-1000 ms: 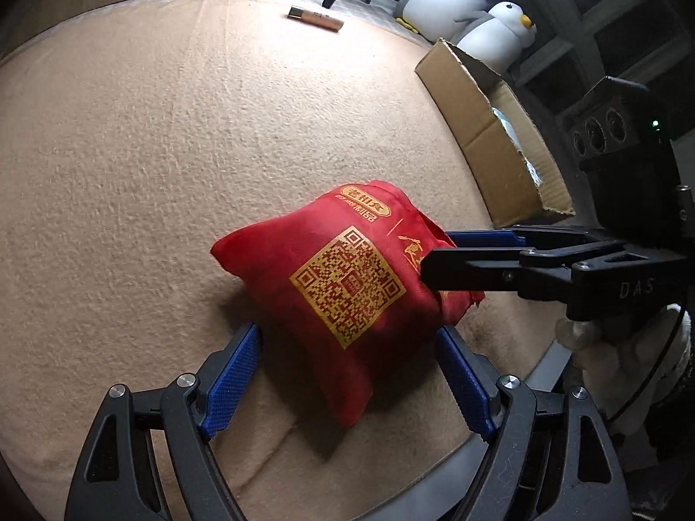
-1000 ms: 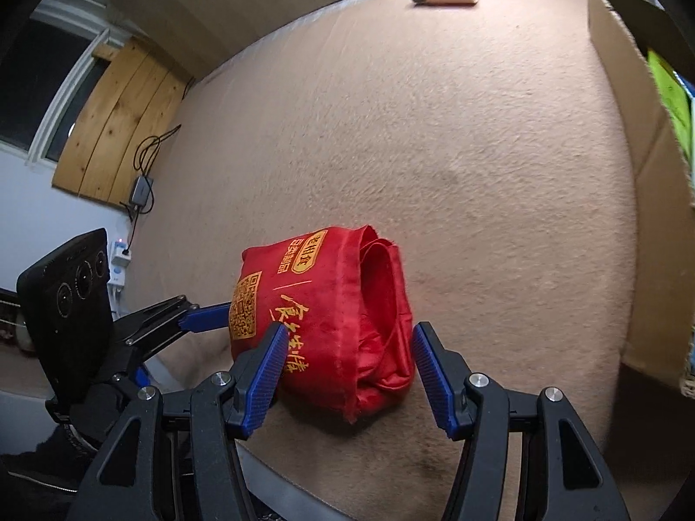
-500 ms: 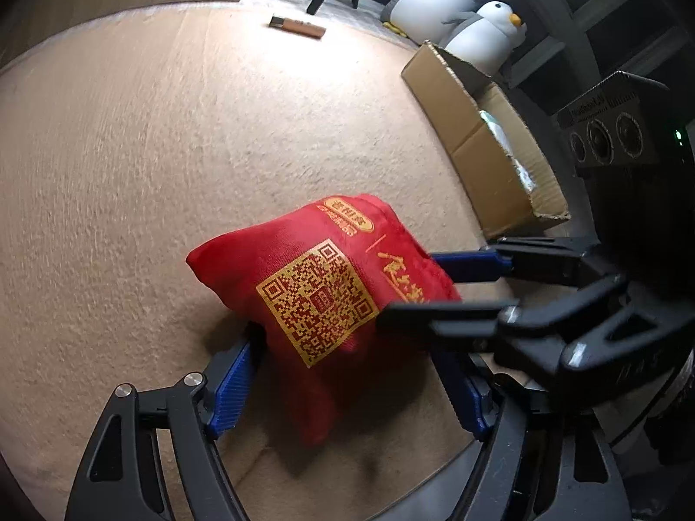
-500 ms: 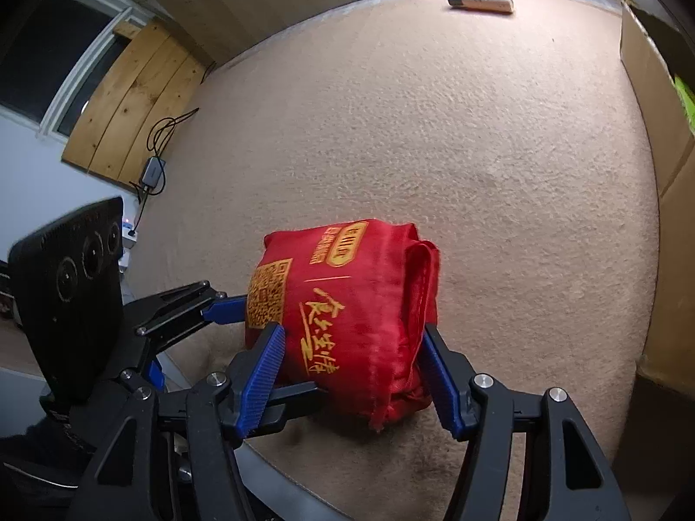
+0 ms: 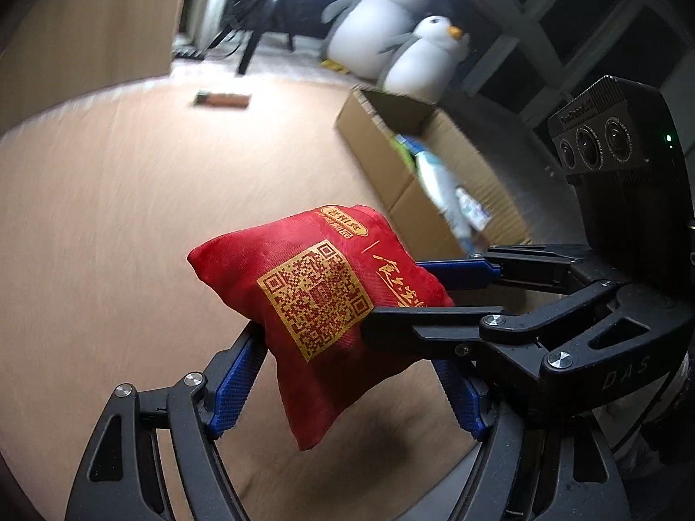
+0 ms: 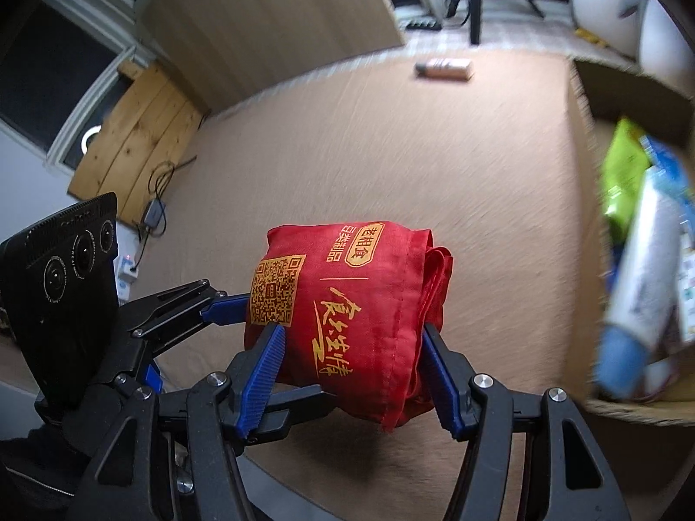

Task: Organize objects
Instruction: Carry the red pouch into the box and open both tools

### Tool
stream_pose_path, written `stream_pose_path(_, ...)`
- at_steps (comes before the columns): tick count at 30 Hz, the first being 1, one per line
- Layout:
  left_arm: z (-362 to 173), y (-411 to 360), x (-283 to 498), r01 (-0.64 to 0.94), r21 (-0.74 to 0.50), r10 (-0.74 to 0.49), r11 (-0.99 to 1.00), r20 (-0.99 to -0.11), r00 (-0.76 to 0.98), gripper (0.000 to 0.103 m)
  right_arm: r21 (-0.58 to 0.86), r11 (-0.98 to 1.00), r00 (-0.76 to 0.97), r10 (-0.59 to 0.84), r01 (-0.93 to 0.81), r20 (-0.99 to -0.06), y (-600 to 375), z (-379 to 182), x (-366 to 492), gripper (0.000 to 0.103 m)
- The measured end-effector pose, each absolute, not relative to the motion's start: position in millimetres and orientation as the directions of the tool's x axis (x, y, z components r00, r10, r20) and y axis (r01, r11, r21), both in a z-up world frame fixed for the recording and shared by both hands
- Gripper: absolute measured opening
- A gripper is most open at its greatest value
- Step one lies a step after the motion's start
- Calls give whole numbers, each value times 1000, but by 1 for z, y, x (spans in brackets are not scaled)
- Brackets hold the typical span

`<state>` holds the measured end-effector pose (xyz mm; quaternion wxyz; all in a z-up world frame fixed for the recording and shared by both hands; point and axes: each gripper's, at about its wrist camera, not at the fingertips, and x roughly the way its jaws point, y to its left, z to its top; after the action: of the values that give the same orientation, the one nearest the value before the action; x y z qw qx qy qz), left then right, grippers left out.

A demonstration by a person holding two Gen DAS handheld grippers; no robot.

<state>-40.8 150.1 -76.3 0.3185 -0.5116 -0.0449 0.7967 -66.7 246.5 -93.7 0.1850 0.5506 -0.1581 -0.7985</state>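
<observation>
A red cloth bag [image 5: 312, 299] with a gold QR code and gold lettering hangs above the beige carpet [image 5: 130, 217], held from two sides. My left gripper [image 5: 347, 373] is shut on its lower part; the left blue pad [image 5: 234, 386] presses the bag's edge, and the other pad is partly hidden. My right gripper [image 5: 417, 293] comes in from the right and clamps the bag's right end. In the right wrist view the bag [image 6: 347, 295] sits squeezed between the right gripper's [image 6: 352, 364] blue pads, and the left gripper [image 6: 286, 349] grips it from the left.
An open cardboard box [image 5: 378, 147] holding several packets stands to the right, and shows again as the box [image 6: 630, 403] in the right wrist view. A small brown tube [image 5: 223, 99] lies far back on the carpet. Two penguin plush toys [image 5: 425, 61] sit behind the box. Wooden boards [image 6: 134, 139] lean at the left.
Both grippers closed on the red bag and raised it off the carpet. The views have tilted up, and the box now shows its contents.
</observation>
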Motion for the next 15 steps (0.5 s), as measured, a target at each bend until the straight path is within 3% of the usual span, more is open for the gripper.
stream_pose_path(15,-37,277,-104,-607,-351,609,-713,-739,-287,79,392,-920,-506,-337,-2,-794,346,-49,-84,59)
